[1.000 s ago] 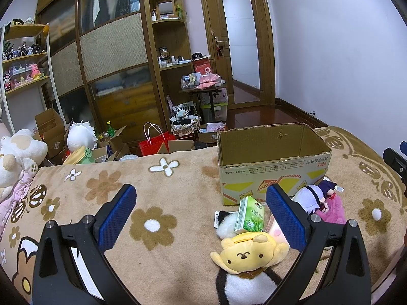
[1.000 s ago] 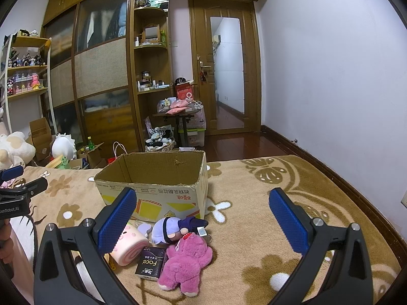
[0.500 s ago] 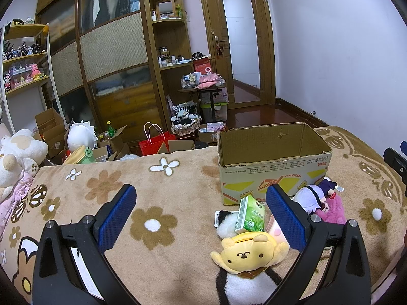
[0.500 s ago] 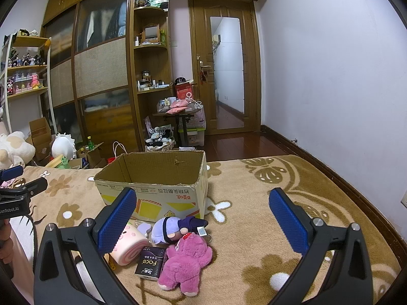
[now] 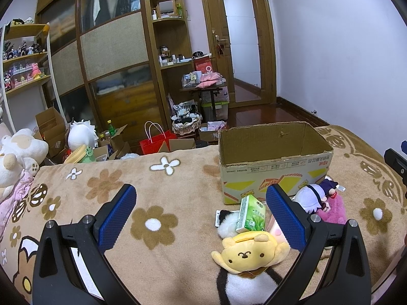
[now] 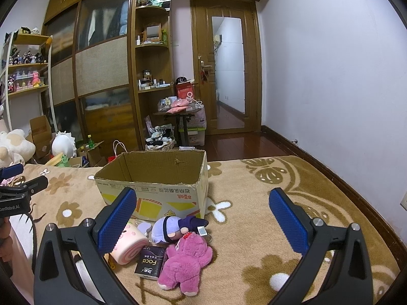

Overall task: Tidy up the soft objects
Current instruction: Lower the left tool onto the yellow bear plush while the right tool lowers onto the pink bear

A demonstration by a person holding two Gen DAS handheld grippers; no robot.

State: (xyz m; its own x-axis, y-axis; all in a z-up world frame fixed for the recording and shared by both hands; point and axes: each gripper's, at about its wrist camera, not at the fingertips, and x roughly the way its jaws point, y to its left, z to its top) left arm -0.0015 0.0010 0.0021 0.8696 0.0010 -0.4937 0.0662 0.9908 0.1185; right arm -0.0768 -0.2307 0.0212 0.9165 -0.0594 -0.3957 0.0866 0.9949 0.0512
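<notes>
An open cardboard box (image 5: 274, 162) (image 6: 152, 178) stands on the brown flowered blanket. In front of it lie a yellow plush dog (image 5: 248, 254), a black-and-white plush (image 5: 226, 222), a green tissue pack (image 5: 251, 214), a purple-haired doll (image 6: 170, 226) (image 5: 315, 195), a pink plush bear (image 6: 187, 264) (image 5: 333, 211), a pink roll cushion (image 6: 129, 246) and a black Face pack (image 6: 150, 264). My left gripper (image 5: 201, 216) is open and empty above the blanket, left of the pile. My right gripper (image 6: 203, 221) is open and empty above the pink bear.
The blanket (image 5: 114, 190) covers a bed. Beyond its far edge stand a red bag (image 5: 155, 143), floor boxes (image 5: 51, 127) and a cluttered small table (image 6: 178, 109). White plush toys (image 5: 17, 152) sit at the left. A wall (image 6: 330, 76) runs along the right.
</notes>
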